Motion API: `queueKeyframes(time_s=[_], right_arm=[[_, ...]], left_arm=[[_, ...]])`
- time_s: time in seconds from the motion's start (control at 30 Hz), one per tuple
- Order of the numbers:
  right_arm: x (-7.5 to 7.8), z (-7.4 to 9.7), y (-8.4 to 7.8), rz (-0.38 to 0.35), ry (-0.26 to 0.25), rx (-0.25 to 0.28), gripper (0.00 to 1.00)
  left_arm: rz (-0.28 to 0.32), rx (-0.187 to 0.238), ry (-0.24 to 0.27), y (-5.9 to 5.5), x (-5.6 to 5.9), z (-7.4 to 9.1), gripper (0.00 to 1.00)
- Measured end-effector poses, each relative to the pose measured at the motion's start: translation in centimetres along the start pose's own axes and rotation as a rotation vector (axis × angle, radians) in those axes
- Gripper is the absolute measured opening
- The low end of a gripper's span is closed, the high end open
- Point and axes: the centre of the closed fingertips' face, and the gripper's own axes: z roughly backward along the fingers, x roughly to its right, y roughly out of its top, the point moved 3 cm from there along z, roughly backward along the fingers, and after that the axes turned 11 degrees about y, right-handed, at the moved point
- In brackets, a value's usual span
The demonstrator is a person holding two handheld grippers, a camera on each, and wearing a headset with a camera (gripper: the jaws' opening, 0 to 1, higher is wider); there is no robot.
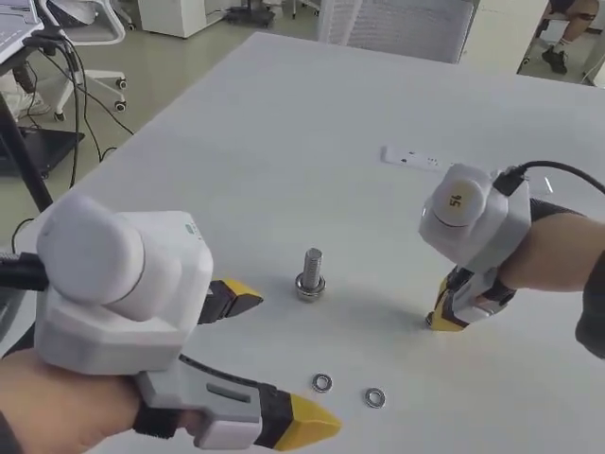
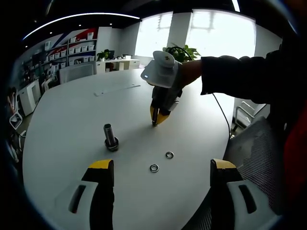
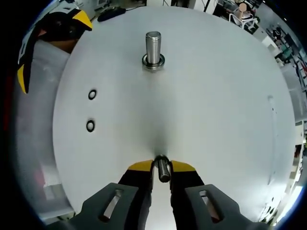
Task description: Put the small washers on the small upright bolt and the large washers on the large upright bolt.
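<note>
— Where are the small washers (image 1: 322,382) lying?

— We are counting two, flat on the table (image 1: 284,142) side by side, at 5 o'clock from the one large bolt (image 1: 312,270), which is standing upright with what looks like a ring at its foot.

— Which tongs are nearer?

— The left gripper (image 1: 288,361) — jaws spread wide, washers dead ahead at 12 o'clock in its own view. The right gripper (image 1: 444,317) is clamping one small bolt (image 3: 163,170) at the table, 3 o'clock from the large bolt — we are judging it roughly upright.
</note>
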Motion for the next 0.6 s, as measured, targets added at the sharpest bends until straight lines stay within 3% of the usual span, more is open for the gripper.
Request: queueKeyframes(time_s=[0.6], right_arm=[[0.2,0.55,-0.46,-0.04,-0.027,0.046,0.27]], left_arm=[[-0.008,0.003,-0.005,0.19,0.22,-0.05,0.82]])
